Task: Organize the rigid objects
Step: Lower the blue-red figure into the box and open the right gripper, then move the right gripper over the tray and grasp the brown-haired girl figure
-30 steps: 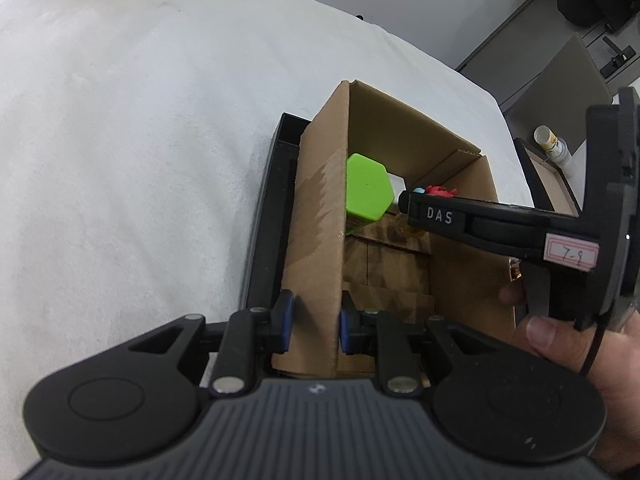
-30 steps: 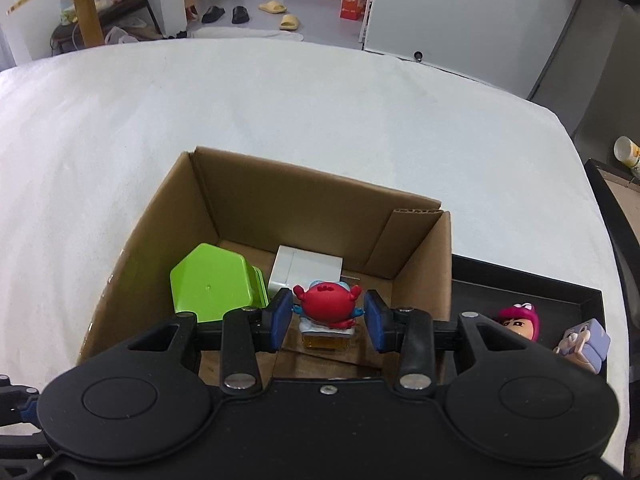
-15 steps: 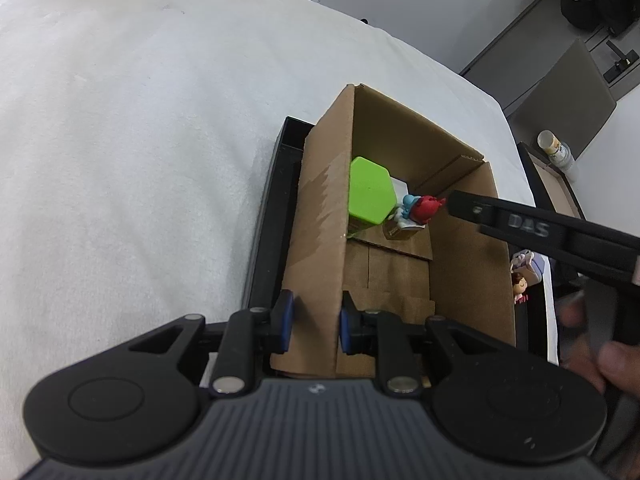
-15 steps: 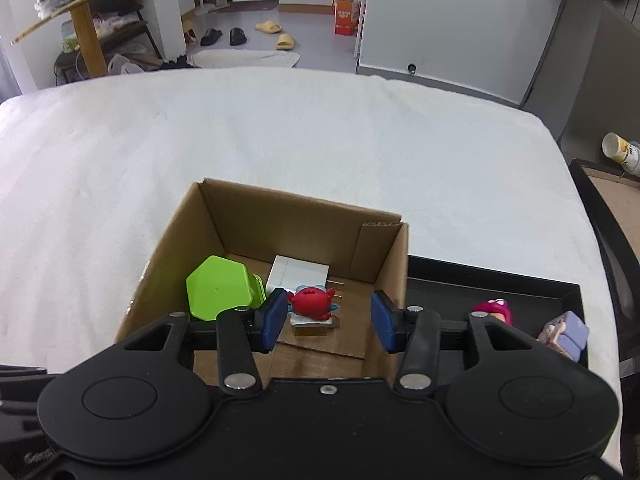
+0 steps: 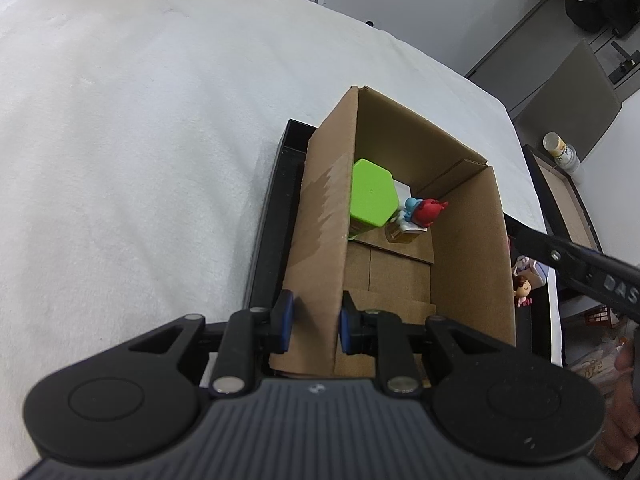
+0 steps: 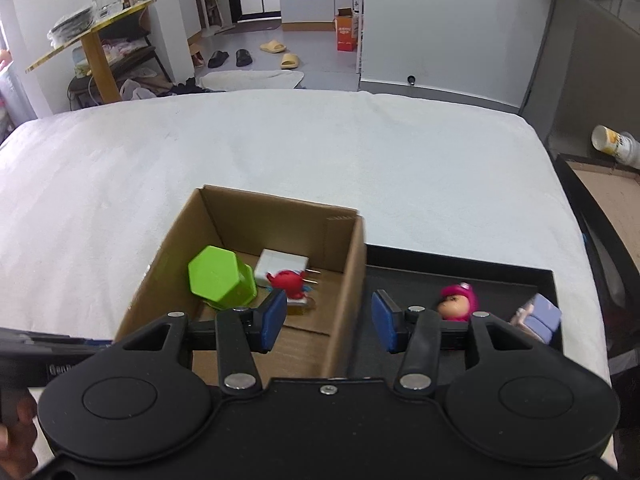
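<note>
A brown cardboard box (image 6: 280,216) stands on a black tray (image 6: 460,276). Inside lie a green hexagonal block (image 6: 218,276), a white plug adapter (image 6: 280,262) and a small red figure (image 6: 290,284) on a clear base. My left gripper (image 5: 314,326) is shut on the box's near left wall (image 5: 320,260). My right gripper (image 6: 329,322) hovers above the box's right wall, its jaws opening with nothing held. A pink-hooded figure (image 6: 456,302) and a purple figure (image 6: 540,316) lie in the tray right of the box.
White cloth (image 6: 320,148) covers the table around the tray. A second dark tray (image 6: 592,200) and a tipped cup (image 6: 616,144) sit beyond the table's right edge. A hand (image 5: 624,432) holds the right gripper's handle.
My right gripper let go of the red figure inside the box, opened, and drew back up and to the right. The left gripper kept its grip on the box wall.
</note>
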Demonstrator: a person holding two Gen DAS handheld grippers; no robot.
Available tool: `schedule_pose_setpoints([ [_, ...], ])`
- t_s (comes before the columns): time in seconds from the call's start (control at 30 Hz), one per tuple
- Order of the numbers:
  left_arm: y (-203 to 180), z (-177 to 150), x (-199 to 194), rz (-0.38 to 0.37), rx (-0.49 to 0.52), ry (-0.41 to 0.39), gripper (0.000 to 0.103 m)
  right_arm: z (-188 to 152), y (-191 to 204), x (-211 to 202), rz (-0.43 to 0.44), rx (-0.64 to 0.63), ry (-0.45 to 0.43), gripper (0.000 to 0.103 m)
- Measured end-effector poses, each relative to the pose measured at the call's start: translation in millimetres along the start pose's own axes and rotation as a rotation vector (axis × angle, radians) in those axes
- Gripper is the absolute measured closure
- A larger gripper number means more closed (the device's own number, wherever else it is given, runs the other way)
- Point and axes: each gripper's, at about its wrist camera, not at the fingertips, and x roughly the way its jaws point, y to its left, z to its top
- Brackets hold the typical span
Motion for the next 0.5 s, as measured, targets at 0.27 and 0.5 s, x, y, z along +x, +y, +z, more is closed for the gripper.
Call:
schedule_pose_setpoints([
  [0.27,-2.7,0.1,0.8,0.016,-0.003,0.002,0.082,-19.1,-36.2,-11.4,-0.003,0.079,-0.018,0.047],
  [0.5,-7.1,0.2,1.5,0.042,0.002,0.002,0.082,-34.4,-61.7,-12.1,-0.004,0.125,-0.023,0.044],
])
